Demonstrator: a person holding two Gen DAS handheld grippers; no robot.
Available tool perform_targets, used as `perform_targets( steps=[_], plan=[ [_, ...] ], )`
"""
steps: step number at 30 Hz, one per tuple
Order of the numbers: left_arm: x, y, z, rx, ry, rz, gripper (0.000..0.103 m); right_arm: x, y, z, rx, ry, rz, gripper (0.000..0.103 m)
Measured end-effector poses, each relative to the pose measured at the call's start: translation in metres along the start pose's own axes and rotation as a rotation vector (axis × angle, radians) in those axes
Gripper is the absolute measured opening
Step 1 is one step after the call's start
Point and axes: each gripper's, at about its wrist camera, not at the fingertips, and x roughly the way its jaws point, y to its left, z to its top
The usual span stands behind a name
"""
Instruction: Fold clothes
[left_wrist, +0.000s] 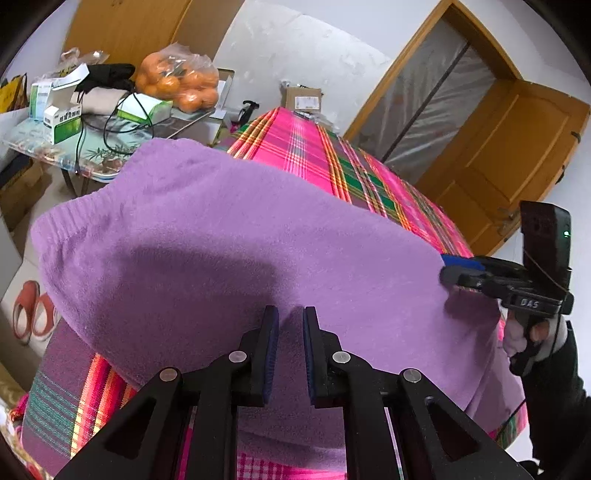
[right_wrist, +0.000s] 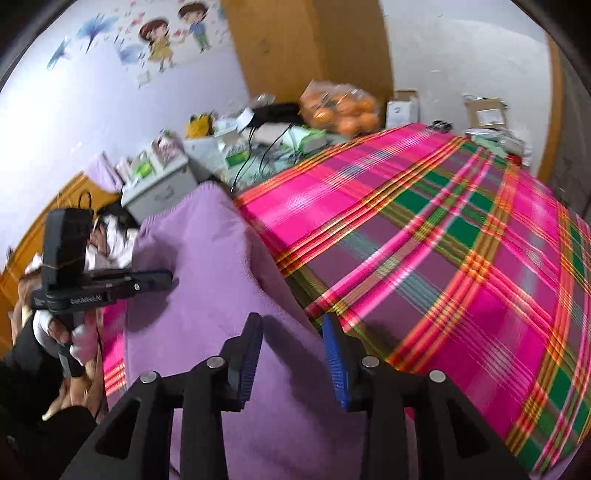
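A purple knitted sweater (left_wrist: 221, 240) lies spread over the near side of a bed with a pink and green plaid cover (left_wrist: 303, 147). My left gripper (left_wrist: 290, 314) is shut on the sweater, with a ridge of the purple knit pinched between its pads. In the right wrist view it shows at the left, over the sweater's (right_wrist: 207, 277) far edge (right_wrist: 170, 278). My right gripper (right_wrist: 291, 321) stands open above the sweater's border with the plaid cover (right_wrist: 443, 240); nothing is clamped between its blue pads. In the left wrist view it sits at the sweater's right corner (left_wrist: 445, 267).
A cluttered side table (left_wrist: 48, 147) beyond the bed carries a bag of oranges (left_wrist: 177, 81), medicine boxes and cables. A cardboard box (left_wrist: 301, 98) sits past the bed's far end. A wooden door (left_wrist: 498, 158) stands right, and red slippers (left_wrist: 33, 310) lie on the floor.
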Motion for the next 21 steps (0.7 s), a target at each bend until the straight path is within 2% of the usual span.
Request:
perform_targets(
  steps=[1, 3, 7, 9, 12, 15, 18, 21],
  plan=[
    [0.000, 0.001, 0.000, -0.001, -0.002, -0.002, 0.012, 0.004, 0.004, 0.000, -0.015, 0.014, 0.010, 0.021],
    [0.000, 0.002, -0.001, -0.001, -0.007, -0.005, 0.012, 0.004, 0.021, -0.005, -0.081, 0.011, 0.045, 0.010],
    [0.000, 0.005, -0.002, -0.008, -0.017, -0.019, 0.012, 0.014, 0.050, -0.026, -0.178, 0.069, 0.081, 0.010],
    [0.000, 0.007, -0.002, -0.013, -0.020, -0.025, 0.012, 0.022, 0.054, -0.035, -0.175, 0.113, 0.092, 0.010],
    [0.000, 0.007, -0.003, -0.016, -0.024, -0.029, 0.012, 0.020, 0.053, -0.040, -0.157, 0.125, 0.108, 0.012],
    [-0.001, 0.007, -0.004, -0.020, -0.031, -0.034, 0.012, 0.008, 0.043, -0.035, -0.093, 0.085, 0.127, 0.012],
    [-0.002, 0.008, -0.005, -0.021, -0.044, -0.041, 0.012, -0.003, 0.022, -0.026, 0.038, 0.020, 0.145, 0.014],
    [-0.002, 0.009, -0.005, -0.026, -0.048, -0.048, 0.012, 0.008, 0.002, -0.021, 0.197, 0.033, 0.169, 0.015]
  ],
)
